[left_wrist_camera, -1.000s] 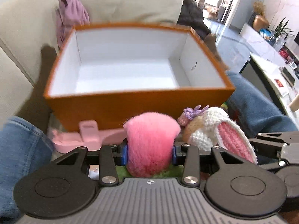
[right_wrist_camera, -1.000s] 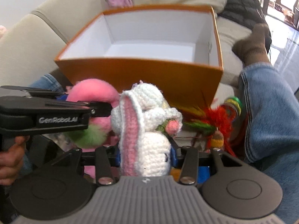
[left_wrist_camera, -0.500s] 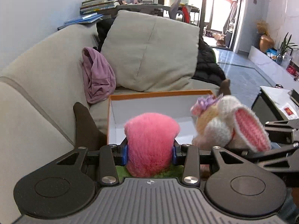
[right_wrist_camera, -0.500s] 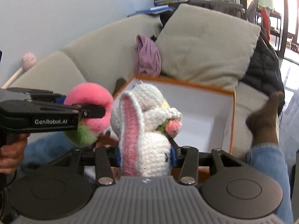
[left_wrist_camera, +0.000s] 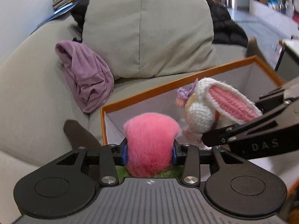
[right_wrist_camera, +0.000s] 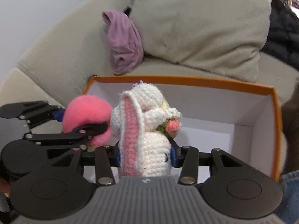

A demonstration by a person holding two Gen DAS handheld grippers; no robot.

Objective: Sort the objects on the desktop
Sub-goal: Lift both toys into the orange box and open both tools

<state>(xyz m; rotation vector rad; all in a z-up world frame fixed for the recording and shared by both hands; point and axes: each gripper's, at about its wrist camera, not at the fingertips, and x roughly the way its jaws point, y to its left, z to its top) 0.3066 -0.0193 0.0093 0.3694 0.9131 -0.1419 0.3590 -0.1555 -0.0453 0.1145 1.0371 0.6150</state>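
Note:
My left gripper [left_wrist_camera: 149, 153] is shut on a fluffy pink pompom [left_wrist_camera: 149, 141] with a green base, held above the near left corner of an open orange box with a white inside [left_wrist_camera: 186, 78]. My right gripper [right_wrist_camera: 145, 155] is shut on a white crocheted bunny [right_wrist_camera: 145, 130] with pink ears, held over the same box [right_wrist_camera: 205, 80]. The bunny [left_wrist_camera: 207, 106] shows to the right in the left wrist view, and the pompom [right_wrist_camera: 86, 115] shows to the left in the right wrist view. The two toys are close side by side.
The box sits on a beige sofa [left_wrist_camera: 28, 85]. A large beige cushion [left_wrist_camera: 149, 28] and a crumpled purple cloth [left_wrist_camera: 87, 78] lie behind it. A dark jacket [left_wrist_camera: 226, 28] lies at the right. A denim-clad leg [right_wrist_camera: 289, 186] is at the box's right.
Both grippers have lifted their toys from the low area in front of the box and carried them forward over the box's open top. Both stay shut.

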